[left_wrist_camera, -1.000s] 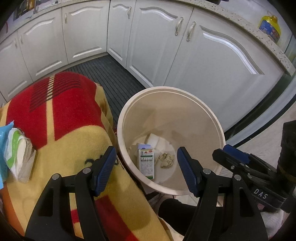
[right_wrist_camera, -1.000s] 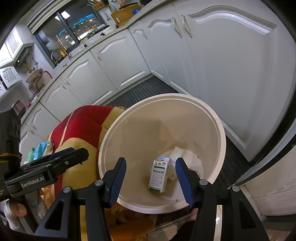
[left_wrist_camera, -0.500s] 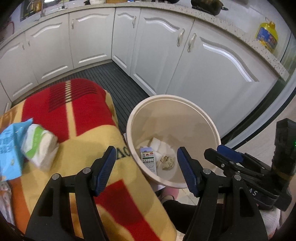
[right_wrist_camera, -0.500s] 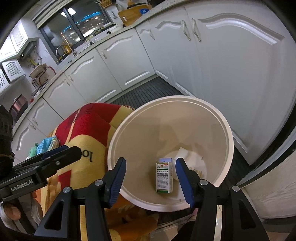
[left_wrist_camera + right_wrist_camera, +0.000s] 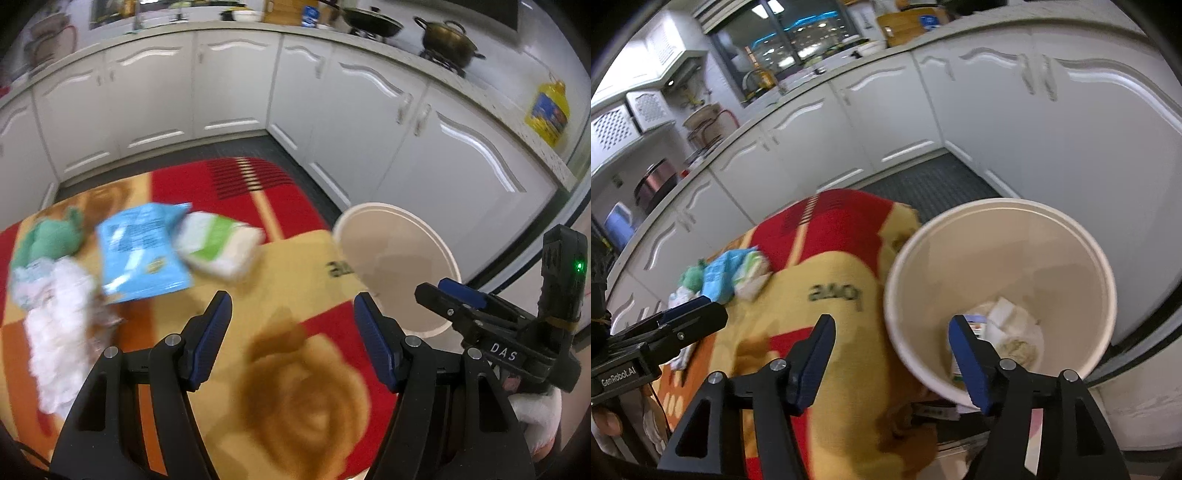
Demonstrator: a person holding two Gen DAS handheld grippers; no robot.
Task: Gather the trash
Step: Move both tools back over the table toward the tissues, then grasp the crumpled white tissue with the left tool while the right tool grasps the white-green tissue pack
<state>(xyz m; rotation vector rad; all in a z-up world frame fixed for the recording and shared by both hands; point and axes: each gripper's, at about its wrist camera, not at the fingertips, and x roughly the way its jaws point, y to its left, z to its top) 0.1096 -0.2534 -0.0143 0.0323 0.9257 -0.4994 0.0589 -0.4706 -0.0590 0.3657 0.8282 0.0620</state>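
A cream trash bin (image 5: 1001, 288) stands beside a table draped in a red and yellow blanket (image 5: 280, 258); it also shows in the left wrist view (image 5: 399, 258). Inside lie a small carton (image 5: 975, 326), white paper (image 5: 1008, 314) and a crumpled wad (image 5: 1015, 347). On the blanket lie a blue packet (image 5: 142, 251), a green and white tissue pack (image 5: 218, 243), a green crumpled item (image 5: 51, 236) and white crumpled paper (image 5: 59, 332). My left gripper (image 5: 293, 332) is open and empty above the blanket. My right gripper (image 5: 892, 354) is open and empty at the bin's near rim.
White kitchen cabinets (image 5: 229, 92) run around the back and right. A dark ribbed floor mat (image 5: 931, 184) lies between them and the table. A yellow oil bottle (image 5: 548, 110) and pots (image 5: 447, 40) stand on the counter.
Both grippers have swung left, away from the bin toward the table. The left wrist view now looks over the blanket and its litter. Both stay open and empty.
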